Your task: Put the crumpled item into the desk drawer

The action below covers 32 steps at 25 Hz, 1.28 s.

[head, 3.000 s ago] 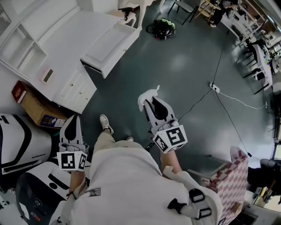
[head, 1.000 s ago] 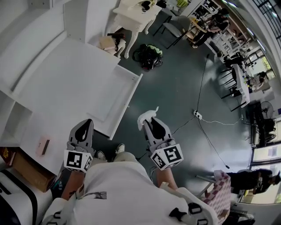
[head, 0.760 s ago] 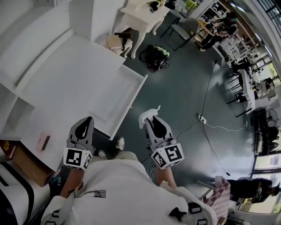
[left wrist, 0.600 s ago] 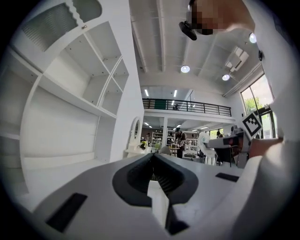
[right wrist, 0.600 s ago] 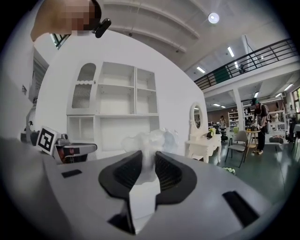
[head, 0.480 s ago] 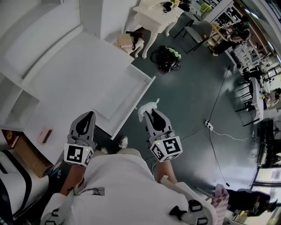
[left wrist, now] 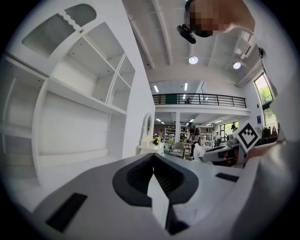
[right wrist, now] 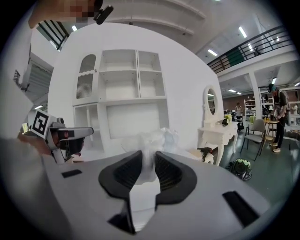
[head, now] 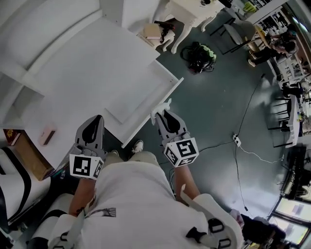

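A crumpled white item (head: 160,106) sticks out of my right gripper (head: 163,114), whose jaws are shut on it. In the right gripper view the crumpled white item (right wrist: 151,140) bulges above the right gripper (right wrist: 146,158). It hangs at the front edge of the open white desk drawer (head: 141,92). The left gripper (head: 98,119) is over the near edge of the white desk (head: 73,73), to the left of the drawer. In the left gripper view the left gripper (left wrist: 152,158) has its jaws shut with nothing between them.
A small pink thing (head: 47,135) lies on the desk at the left. A cardboard box (head: 30,158) sits on the floor below it. A black and green bag (head: 199,51), a white dressing table (head: 187,9) and a power strip with cable (head: 236,140) are on the dark floor.
The person has walked up to the desk. The right gripper with the crumpled item, earlier over bare floor, now reaches the drawer's front edge. The left gripper has come over the desk.
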{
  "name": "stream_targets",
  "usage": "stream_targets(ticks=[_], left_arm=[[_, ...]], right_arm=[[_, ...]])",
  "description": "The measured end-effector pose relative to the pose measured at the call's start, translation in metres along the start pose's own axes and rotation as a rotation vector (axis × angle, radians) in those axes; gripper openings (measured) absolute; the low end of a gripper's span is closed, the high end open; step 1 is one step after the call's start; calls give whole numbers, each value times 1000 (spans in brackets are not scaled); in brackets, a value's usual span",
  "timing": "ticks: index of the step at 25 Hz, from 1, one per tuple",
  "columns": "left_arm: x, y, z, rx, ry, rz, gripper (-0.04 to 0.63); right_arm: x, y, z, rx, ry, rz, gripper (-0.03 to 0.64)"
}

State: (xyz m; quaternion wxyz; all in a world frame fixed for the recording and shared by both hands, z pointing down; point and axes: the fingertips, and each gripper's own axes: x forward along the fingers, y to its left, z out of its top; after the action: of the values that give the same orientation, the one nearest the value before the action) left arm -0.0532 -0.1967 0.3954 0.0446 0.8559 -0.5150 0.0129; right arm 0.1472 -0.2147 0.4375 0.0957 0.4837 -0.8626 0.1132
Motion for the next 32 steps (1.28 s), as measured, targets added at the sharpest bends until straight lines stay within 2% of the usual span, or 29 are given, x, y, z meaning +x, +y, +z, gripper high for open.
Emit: stream_targets(ticks=[6, 14, 17, 22, 26, 32], left_arm=[[5, 7, -11, -4, 39, 66, 17], [-8, 28, -33, -10, 98, 167, 17], [-20, 36, -42, -21, 124, 206, 17], [-42, 53, -60, -36, 165, 256, 17], [-54, 59, -72, -48, 192, 286, 17], [-76, 72, -91, -78, 226, 322, 17]], right_arm=[[51, -10, -42, -9, 95, 65, 97], [127, -16, -123, 20, 245, 133, 97], [150, -16, -157, 18, 316, 140, 97], [191, -12, -202, 98, 398, 125, 97], [213, -8, -235, 56, 474, 127, 97], [236, 4, -257, -10, 522, 147, 97]])
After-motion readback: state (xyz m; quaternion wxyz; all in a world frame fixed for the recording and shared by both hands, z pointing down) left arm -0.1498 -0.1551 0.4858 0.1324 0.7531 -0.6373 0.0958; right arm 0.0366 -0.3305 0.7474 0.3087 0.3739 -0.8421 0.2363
